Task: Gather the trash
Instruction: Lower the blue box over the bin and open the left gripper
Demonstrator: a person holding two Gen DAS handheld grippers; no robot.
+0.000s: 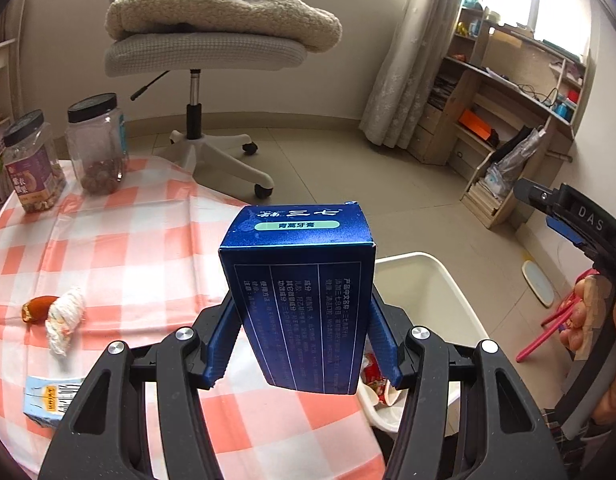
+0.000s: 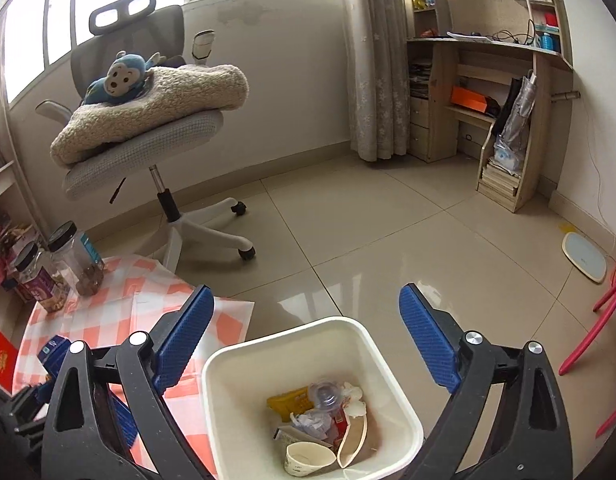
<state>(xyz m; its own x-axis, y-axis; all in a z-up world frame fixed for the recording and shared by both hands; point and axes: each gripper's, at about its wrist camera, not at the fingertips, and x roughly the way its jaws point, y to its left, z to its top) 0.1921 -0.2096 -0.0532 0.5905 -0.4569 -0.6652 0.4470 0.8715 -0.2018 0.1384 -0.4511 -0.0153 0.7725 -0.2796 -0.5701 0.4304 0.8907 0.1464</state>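
left gripper (image 1: 303, 336): closed on the blue toothpaste box (image 1: 301, 296), one blue pad against each side of it; the box is lifted clear of the checked tablecloth (image 1: 119, 240).
blue toothpaste box: just beside the white bin (image 1: 440, 292), over the table edge nearest the bin, top end tilted away from the camera.
right gripper (image 2: 303, 336): spread wide with nothing between the pads; it hangs directly above the white bin (image 2: 392, 364).
white bin: on the tiled floor, touching or nearly touching the table edge; cannot tell which.
only the right wrist view shows: the bin's contents, namely a paper cup (image 2: 308, 458) on its side, a broken piece of cup (image 2: 354, 436), crumpled paper (image 2: 312, 424), a yellow wrapper (image 2: 289, 400) and a clear plastic piece (image 2: 326, 394).
only the left wrist view shows: trash on the tablecloth well apart from the bin, namely a crumpled tissue (image 1: 65, 318) touching a brown scrap (image 1: 37, 309), and a pale blue small carton (image 1: 47, 400) nearer the camera.
both views show: two black-lidded jars (image 1: 95, 144) at the table corner farthest from the bin, and the office chair (image 2: 147, 128) beyond the table with a blanket and a blue monkey toy (image 2: 121, 78) on it.
left view, side edge: the right gripper's body (image 1: 576, 220) and the hand (image 1: 588, 320) holding it, beyond the bin.
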